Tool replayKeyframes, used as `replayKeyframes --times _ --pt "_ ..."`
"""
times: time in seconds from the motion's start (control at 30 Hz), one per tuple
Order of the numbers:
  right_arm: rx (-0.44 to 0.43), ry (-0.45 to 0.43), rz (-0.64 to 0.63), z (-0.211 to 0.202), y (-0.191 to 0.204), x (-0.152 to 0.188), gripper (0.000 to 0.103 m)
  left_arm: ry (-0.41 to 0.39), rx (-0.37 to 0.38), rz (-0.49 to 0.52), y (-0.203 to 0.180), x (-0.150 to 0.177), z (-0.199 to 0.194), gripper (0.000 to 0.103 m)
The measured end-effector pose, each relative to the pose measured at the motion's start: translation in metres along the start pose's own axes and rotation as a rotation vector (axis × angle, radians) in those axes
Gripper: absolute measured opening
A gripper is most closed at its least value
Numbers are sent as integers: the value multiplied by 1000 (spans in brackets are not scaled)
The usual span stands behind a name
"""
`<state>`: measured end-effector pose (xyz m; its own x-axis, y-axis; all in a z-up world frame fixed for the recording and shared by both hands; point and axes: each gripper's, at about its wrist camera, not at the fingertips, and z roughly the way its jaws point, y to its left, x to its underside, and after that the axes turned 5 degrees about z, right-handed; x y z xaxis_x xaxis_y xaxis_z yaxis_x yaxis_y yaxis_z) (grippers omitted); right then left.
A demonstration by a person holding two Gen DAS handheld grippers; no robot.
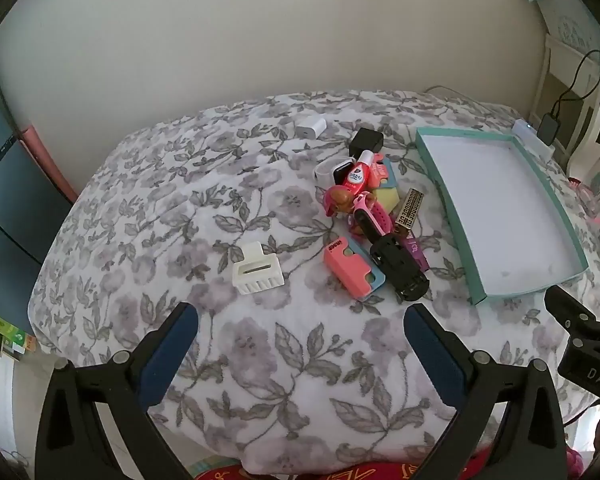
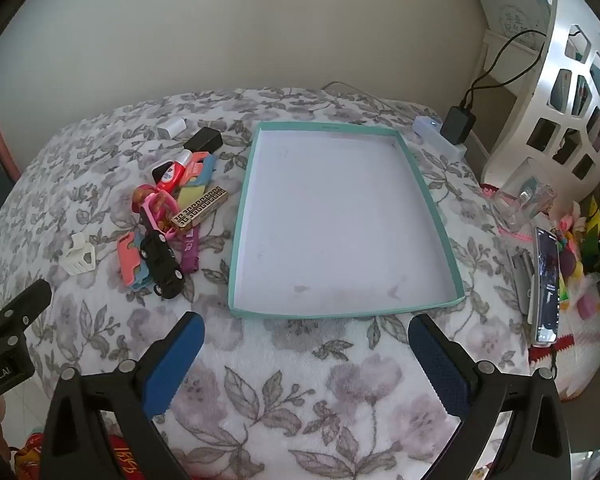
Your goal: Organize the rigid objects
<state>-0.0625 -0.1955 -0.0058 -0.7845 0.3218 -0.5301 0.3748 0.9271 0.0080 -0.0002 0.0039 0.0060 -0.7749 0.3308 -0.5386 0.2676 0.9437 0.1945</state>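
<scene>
Teal cardboard forms the rim of a shallow tray (image 2: pixel 440 220) with a white floor, lying on a grey-and-white flowered blanket (image 2: pixel 300 400). Nothing lies inside it.

Little writing reads clearly: a red bottle (image 1: pixel 359 176) with a white cap carries a label too small to make out, and the pink card holder (image 1: pixel 350 266) has a short word pressed into it that stays illegible. In the left wrist view the neighbouring tool shows "DAS"; in the right wrist view, "Robot.AI".

The left gripper (image 1: pixel 300 364) has its blue-padded fingers spread wide apart over bare blanket, holding and touching nothing. The right gripper (image 2: pixel 306 364) is likewise spread wide and bare, just short of the tray's near edge.

The jumble sits just left of the tray: a black toy car (image 2: pixel 162 266), a purple strip (image 2: pixel 189 250), a gold patterned bar (image 2: pixel 200 209), pink pieces. A white clip (image 1: pixel 257 271) lies apart to the left; a white charger (image 1: pixel 310 127) and a black cube (image 1: pixel 366 141) lie farther back. Open blanket stretches between grippers and pile. A phone (image 2: pixel 547 284) lies near the blanket's right edge.
</scene>
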Motion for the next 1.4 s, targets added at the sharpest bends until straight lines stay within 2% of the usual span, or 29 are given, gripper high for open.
replayKeyframes --times 1.4 --pt "8 -6 2 -2 1 -1 103 2 -11 6 -2 2 0 103"
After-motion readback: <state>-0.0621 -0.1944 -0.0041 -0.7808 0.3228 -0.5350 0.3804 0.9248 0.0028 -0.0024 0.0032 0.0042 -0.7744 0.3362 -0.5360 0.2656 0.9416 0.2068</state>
